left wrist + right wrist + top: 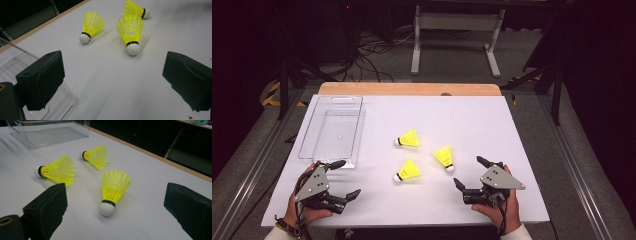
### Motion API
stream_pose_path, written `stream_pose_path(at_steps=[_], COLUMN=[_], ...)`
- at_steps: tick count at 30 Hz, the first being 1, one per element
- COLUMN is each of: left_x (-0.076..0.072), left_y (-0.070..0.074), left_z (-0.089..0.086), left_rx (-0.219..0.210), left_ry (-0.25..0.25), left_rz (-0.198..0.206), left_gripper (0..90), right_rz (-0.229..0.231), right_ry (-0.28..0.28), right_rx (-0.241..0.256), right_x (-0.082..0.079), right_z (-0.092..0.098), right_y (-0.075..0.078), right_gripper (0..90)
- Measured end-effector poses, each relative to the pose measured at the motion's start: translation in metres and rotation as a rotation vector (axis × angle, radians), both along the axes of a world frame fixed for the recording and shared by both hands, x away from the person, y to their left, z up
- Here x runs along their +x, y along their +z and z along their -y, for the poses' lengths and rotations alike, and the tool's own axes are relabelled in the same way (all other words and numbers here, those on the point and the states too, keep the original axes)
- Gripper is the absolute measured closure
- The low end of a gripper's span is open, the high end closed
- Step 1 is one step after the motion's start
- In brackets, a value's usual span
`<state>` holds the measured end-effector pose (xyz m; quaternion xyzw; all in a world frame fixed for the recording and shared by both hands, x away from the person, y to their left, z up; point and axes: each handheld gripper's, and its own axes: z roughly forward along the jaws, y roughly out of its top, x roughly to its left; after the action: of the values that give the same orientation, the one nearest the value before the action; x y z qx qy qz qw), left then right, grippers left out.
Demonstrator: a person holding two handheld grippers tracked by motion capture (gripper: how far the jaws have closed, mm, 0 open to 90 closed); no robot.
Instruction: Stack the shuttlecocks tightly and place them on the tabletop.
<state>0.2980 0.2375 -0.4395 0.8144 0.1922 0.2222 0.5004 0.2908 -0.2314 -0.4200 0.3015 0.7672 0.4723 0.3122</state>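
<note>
Evidently staged for pickup, both hand-held grippers, left (343,179) and right (469,173), rest wide open and empty, three yellow shuttlecocks (408,171) lying between them, clear tray (332,128) just beyond the left

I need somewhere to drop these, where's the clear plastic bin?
In the high view, the clear bin sits at the table's far left, just beyond the left gripper and left of the shuttlecocks.
</note>
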Motion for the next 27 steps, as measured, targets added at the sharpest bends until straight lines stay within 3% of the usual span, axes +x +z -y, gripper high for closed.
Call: stream_pose_path(at_steps=[16, 27], left_x=[0.001, 0.001], left_y=[-0.002, -0.002], left_z=[0.006, 0.008], left_rx=[0.009, 0.018], left_ry=[-0.034, -0.041], left_rz=[-0.006, -0.008], left_gripper=[5.4, 5.5], right_rz=[-0.068, -0.087], right_ry=[0.046, 0.098], right_rx=[0.017, -0.022], right_x=[-0.001, 0.001], right_z=[0.003, -0.009], right_y=[-0.004, -0.002], right_gripper=[14.7, 19.0])
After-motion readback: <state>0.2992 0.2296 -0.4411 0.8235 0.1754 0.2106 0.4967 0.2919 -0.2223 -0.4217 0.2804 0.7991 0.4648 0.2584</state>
